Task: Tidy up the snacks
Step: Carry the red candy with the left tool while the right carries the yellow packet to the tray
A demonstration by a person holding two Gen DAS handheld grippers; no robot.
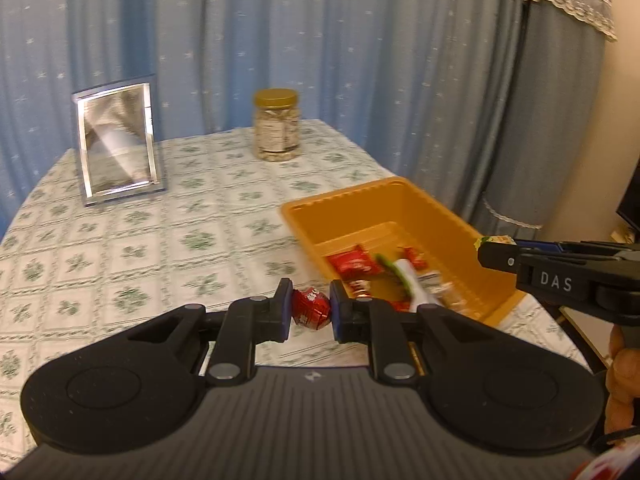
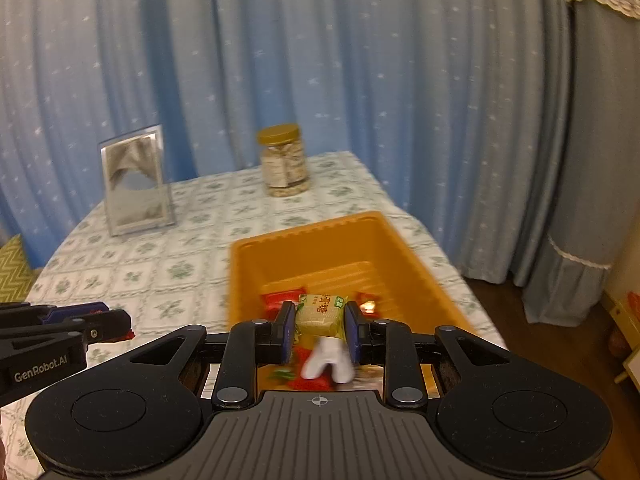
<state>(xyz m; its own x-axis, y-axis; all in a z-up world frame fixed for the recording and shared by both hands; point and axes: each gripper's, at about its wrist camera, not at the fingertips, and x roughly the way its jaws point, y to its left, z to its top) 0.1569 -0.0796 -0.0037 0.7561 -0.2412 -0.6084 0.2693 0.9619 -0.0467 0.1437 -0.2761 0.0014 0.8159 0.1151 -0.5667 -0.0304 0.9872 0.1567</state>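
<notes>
My left gripper [image 1: 310,312] pinches a small red foil candy [image 1: 311,313] between its pads, held above the tablecloth just short of the near corner of the orange tray [image 1: 400,194]. My right gripper [image 2: 320,326] is clamped on a yellow-green wrapped biscuit [image 2: 320,314], carried over the near end of the same tray, where several red wrappers and a white-and-green packet already lie. The candy is round and slick, so I judge it could squirt out of a narrow pinch and roll across the table [image 1: 120,240]; letting go too early would drop it outside the tray wall. My two grippers sit close together and could knock each other. A glass jar [image 1: 276,128] with a gold lid and a silver picture frame [image 1: 118,142] stand well apart at the far side, out of my way.
</notes>
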